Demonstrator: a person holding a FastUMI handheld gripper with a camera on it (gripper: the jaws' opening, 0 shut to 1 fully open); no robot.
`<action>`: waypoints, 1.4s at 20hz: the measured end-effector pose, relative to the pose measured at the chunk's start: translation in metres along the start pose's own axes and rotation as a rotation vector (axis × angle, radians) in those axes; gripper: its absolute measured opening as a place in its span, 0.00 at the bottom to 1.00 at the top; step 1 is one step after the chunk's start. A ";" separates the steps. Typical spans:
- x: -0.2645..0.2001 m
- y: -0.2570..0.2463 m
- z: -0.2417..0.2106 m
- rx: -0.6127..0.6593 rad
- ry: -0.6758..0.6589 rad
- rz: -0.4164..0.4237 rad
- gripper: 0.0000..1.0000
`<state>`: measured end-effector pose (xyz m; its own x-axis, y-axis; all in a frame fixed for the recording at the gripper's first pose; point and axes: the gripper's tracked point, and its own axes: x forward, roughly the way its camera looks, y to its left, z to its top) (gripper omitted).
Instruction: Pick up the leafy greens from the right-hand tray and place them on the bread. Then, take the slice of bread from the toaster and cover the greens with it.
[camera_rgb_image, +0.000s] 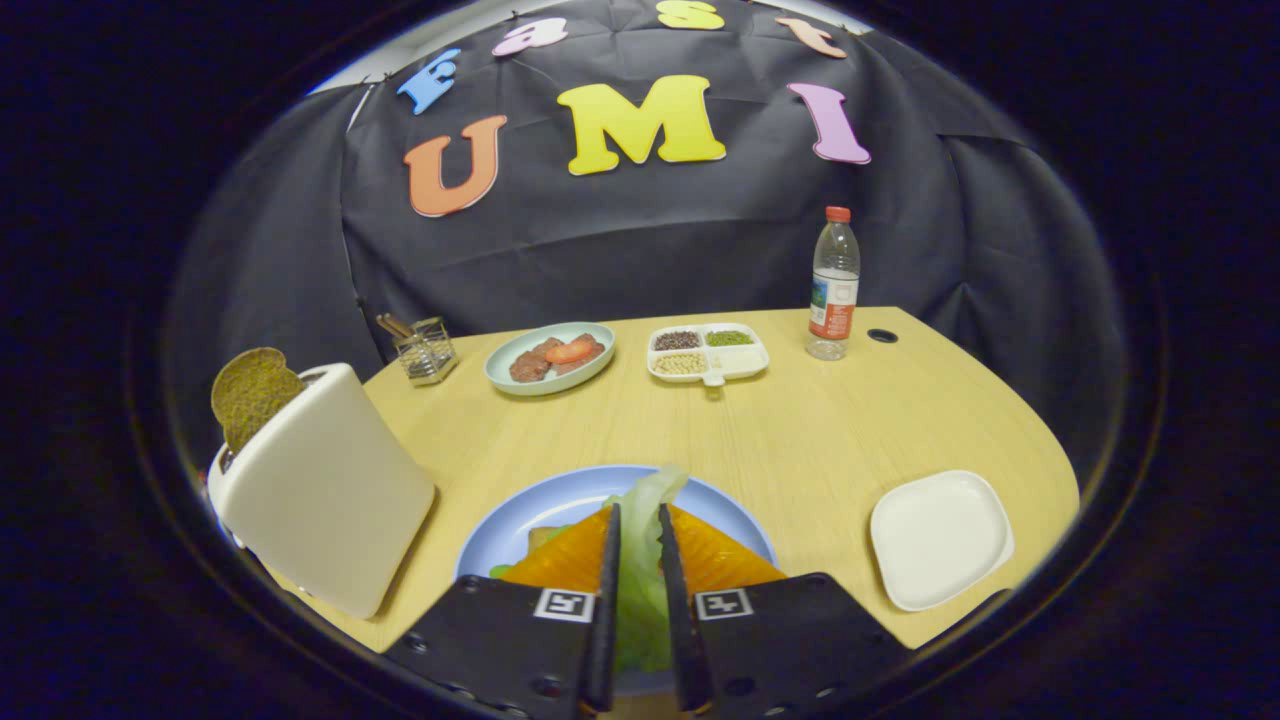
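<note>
Claw was pinching the lettuce leaf, both fingers pressed on it, leaf sticking out ahead of the tips. It hung right over the blue plate; the orange bits either side of the fingers looked like part of the claw, and a corner of bread peeked out beneath on the plate, hard to be sure. White tray to the right sat bare, so pickup judged done; greens not yet released, placing step in progress. Second bread slice was upright in the white toaster, untouched, so the covering step was all left.

Desk was light wood, curved edge, with a cable hole near the bottle. Farther back: a plate of meat and tomato, a divided dish of seeds, a small wire holder. Black cloth wall behind.
</note>
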<state>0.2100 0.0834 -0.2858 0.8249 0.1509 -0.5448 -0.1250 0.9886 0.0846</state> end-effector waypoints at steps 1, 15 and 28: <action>-0.003 0.000 0.000 -0.004 0.002 0.008 0.37; -0.111 0.056 0.048 -0.091 -0.155 -0.084 0.96; -0.159 0.218 0.099 -0.190 -0.262 -0.004 0.95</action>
<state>0.1059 0.2749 -0.0978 0.9364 0.1661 -0.3092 -0.2019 0.9755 -0.0873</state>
